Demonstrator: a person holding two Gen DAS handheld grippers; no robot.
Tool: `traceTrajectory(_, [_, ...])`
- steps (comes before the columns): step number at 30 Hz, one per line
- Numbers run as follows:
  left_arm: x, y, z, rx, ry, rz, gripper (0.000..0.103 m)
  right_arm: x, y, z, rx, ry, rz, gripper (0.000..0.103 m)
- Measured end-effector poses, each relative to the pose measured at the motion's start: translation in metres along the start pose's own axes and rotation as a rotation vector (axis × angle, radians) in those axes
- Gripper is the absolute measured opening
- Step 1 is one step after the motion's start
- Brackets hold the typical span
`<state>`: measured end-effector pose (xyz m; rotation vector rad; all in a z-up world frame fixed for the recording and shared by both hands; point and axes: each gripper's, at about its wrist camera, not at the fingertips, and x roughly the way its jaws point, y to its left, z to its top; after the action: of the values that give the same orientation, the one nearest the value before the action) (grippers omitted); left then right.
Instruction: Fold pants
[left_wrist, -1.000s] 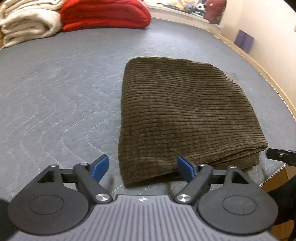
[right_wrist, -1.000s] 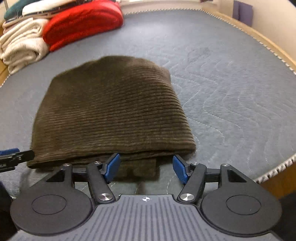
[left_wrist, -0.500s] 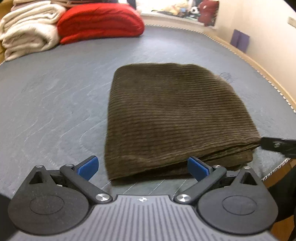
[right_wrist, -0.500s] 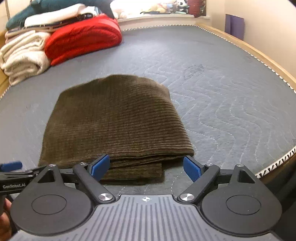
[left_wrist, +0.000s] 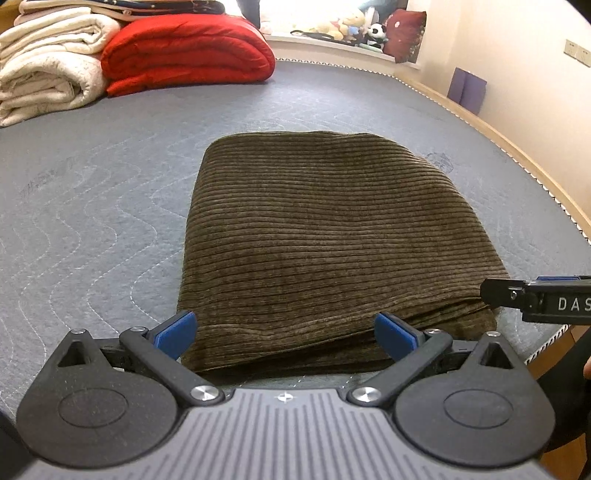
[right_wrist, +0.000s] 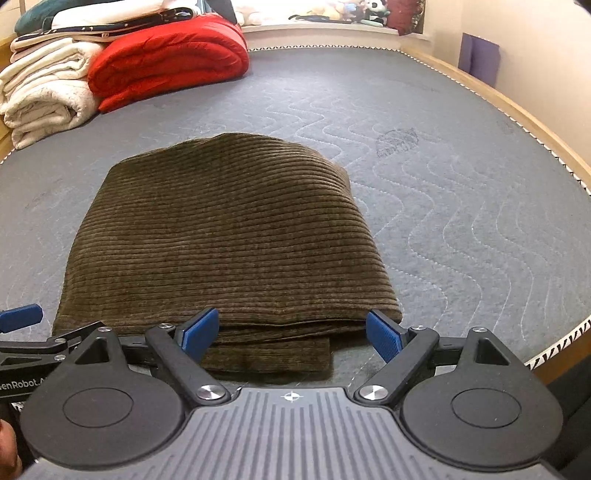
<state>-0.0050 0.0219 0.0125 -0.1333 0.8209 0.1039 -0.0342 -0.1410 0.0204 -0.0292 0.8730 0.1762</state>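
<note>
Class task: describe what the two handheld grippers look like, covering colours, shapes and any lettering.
Both the left gripper and right gripper share one build: ribbed grey body, round black discs, black link arms with silver rivets, blue-padded fingers. White lettering marks their sides.

Only two bits of lettering can be read: "DAS" is seen on the right gripper (left_wrist: 546, 301) at the right edge, and "enRobot." on the left gripper (right_wrist: 22, 382), lower left, both cut off.
</note>
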Motion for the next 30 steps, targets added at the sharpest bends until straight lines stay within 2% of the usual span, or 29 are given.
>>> traceTrajectory(30, [-0.0062,-0.0040,-0.0009,0.031,-0.025,-0.007,0.103,0.0002,0.0071,-0.0037,-0.028,0.000,-0.038,0.088])
